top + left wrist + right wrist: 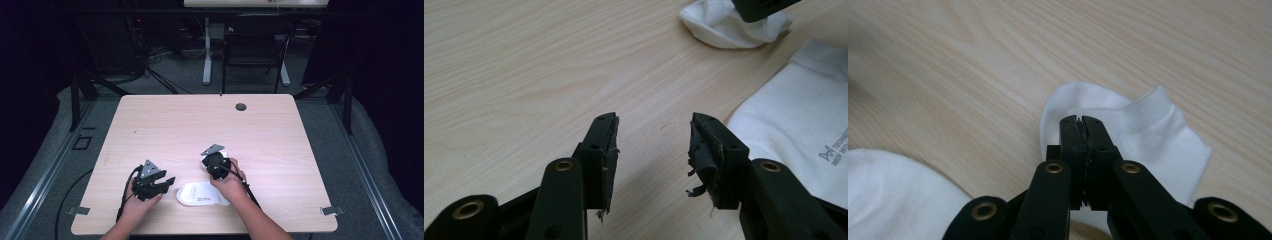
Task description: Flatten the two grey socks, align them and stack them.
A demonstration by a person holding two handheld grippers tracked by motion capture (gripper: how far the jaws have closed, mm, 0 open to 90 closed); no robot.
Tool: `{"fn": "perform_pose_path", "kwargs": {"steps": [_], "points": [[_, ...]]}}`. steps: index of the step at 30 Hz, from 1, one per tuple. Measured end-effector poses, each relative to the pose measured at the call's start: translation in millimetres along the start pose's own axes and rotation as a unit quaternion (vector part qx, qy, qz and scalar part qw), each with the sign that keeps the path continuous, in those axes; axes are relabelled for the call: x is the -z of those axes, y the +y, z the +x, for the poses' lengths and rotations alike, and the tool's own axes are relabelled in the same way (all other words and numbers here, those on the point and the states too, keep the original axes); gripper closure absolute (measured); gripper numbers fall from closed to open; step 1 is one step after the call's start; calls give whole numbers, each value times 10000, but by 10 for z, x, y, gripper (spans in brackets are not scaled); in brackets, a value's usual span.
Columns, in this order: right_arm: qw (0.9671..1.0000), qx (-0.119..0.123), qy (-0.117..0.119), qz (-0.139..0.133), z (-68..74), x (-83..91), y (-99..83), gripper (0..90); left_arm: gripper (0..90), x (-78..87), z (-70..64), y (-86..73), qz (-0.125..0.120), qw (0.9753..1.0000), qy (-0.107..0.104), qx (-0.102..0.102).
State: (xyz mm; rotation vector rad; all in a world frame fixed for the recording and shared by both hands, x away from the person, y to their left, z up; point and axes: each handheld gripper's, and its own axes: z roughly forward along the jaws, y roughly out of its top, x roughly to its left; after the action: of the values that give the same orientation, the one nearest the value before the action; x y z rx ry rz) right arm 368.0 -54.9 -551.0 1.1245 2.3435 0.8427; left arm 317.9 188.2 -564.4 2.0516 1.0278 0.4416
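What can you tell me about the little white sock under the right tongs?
The small white sock is a short ankle sock of soft knit cloth with a ribbed band at its opening. It lies flat on the pale wooden table, a bit crumpled. The right tongs are over it with the jaws pressed together; whether they pinch any cloth cannot be told. A second white sock lies nearby, apart from it.
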Motion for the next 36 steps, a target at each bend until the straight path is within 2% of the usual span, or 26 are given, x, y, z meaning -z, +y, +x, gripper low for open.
{"fn": "perform_pose_path", "kwargs": {"steps": [3, 6, 8, 11, 12, 15, 16, 17, 22, 25, 26, 27, 29, 32, 36], "points": [[9998, -71, 90, -154, -22, 79, -5, 894, 541, -13, -8, 15, -17, 10000, -21, 36], [9993, -63, 150, -334, -29, 172, 3, 895, 567, -47, -41, 62, -21, 10000, -57, -19], [9993, -32, 149, -346, -33, 191, 8, 895, 567, -59, -49, 86, -23, 9999, -103, -30], [9979, -120, 289, -561, -35, 256, 27, 895, 566, -90, -85, 152, -50, 9999, -145, 16], [9976, -99, 300, -611, -37, 265, 29, 896, 566, -112, -98, 201, -11, 9999, -116, -58], [9969, -113, 355, -687, -35, 287, 25, 895, 560, -174, -102, 281, 3, 9999, -66, -78], [9968, -104, 363, -699, -26, 312, 18, 896, 551, -249, -103, 345, -19, 10000, -66, -29], [9968, -104, 363, -699, -26, 312, 18, 896, 548, -249, -103, 345, -19, 10000, -66, -29], [9966, 76, 322, -759, -10, 342, 6, 895, 548, -448, -148, 480, -13, 10000, -59, -51], [9964, 69, 318, -778, -12, 330, -4, 895, 554, -527, -171, 532, -14, 10000, -19, -76], [9964, 71, 317, -780, -14, 329, -5, 895, 554, -555, -180, 552, -15, 9999, -77, -82], [9963, 29, 318, -801, -19, 327, -13, 895, 567, -607, -202, 579, 7, 9998, -74, -169], [9963, 64, 321, -789, -27, 330, -15, 895, 577, -626, -209, 586, 28, 9998, -47, -203], [9959, 1, 310, -846, -30, 334, -25, 895, 582, -706, -217, 577, 140, 9998, -40, -96], [9959, 6, 302, -849, -47, 350, -34, 895, 600, -774, -226, 555, 247, 9996, -19, -158]]}}
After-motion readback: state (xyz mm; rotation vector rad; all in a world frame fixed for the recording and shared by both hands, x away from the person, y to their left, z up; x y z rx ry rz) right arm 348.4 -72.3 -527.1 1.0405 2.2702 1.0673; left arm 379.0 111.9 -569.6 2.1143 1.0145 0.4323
